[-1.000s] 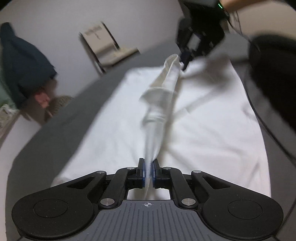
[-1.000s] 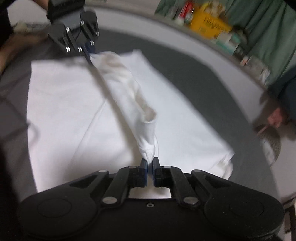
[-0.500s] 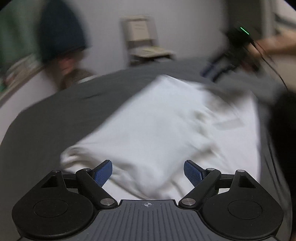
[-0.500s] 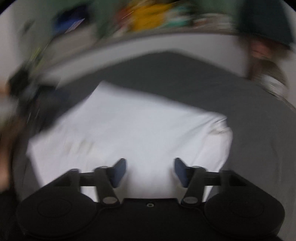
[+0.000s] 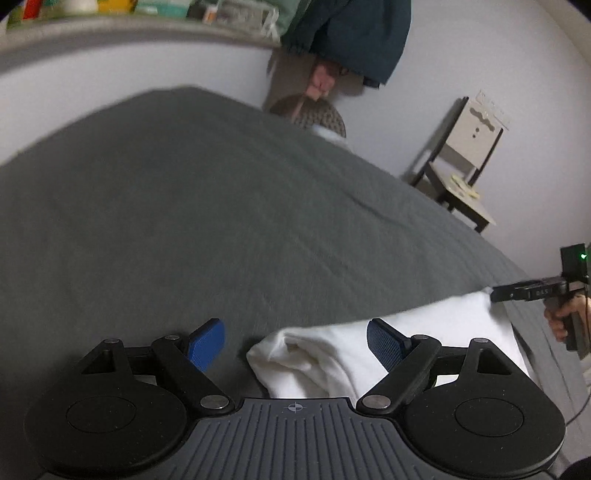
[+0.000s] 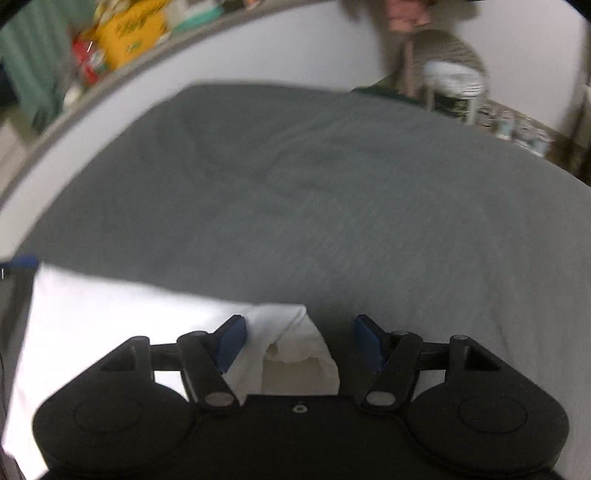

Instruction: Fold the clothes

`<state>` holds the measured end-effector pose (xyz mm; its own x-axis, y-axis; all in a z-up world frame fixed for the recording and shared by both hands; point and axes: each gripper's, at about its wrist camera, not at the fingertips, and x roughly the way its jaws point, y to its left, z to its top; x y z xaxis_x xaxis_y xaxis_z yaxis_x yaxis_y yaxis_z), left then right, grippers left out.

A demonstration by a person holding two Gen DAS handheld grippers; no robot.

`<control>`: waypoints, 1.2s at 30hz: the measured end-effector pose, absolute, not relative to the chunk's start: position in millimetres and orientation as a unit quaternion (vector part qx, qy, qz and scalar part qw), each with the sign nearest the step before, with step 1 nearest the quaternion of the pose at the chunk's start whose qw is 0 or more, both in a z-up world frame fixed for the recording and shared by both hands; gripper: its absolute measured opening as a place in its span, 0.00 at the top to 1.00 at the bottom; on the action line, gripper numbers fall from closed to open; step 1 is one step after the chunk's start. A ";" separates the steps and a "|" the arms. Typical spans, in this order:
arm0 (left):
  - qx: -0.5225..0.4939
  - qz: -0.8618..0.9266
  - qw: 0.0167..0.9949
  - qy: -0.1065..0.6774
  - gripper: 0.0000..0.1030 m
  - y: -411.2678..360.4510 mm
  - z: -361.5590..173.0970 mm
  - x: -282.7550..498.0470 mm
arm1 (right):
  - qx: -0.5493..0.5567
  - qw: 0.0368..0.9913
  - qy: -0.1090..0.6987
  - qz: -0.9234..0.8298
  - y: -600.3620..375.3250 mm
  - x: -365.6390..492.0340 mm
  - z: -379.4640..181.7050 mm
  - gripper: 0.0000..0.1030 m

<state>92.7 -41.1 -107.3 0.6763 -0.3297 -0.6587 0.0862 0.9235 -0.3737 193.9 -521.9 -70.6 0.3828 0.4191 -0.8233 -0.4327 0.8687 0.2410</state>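
Observation:
A white garment (image 5: 436, 325) lies flat on the grey bed cover (image 5: 184, 206). My left gripper (image 5: 295, 341) hovers open over its bunched corner, and neither blue pad presses the cloth. At the garment's far corner my right gripper (image 5: 498, 294) shows side-on in a hand (image 5: 559, 321). In the right wrist view the garment (image 6: 110, 325) fills the lower left. My right gripper (image 6: 299, 343) is open there, with a folded corner lying loose between its pads. A blue fingertip (image 6: 24, 261) of the left gripper shows at the far left edge.
A person in a dark jacket (image 5: 351, 33) stands beyond the bed by a round woven stool (image 5: 310, 114). A small chair (image 5: 465, 166) stands against the wall at the right. A cluttered shelf (image 6: 122, 33) runs behind the bed. Grey cover stretches ahead of both grippers.
Both grippers were shut on a stretched strip of the white cloth between them. They have let go, opened, rolled and swung sideways to the garment's edge, which now lies on the bed.

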 end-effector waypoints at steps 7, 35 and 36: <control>-0.118 -0.141 0.899 0.399 0.35 -54.8 -131.1 102.8 | 0.002 0.823 0.483 0.300 -537.3 198.8 -78.8 0.37; -0.035 -0.023 0.958 0.284 0.86 -65.9 -60.8 120.2 | -0.046 0.905 0.318 0.281 -474.2 210.0 -26.4 0.88; -0.038 -0.013 0.960 0.276 0.86 -61.9 -55.2 125.8 | -0.036 0.908 0.317 0.270 -471.1 215.9 -26.0 0.88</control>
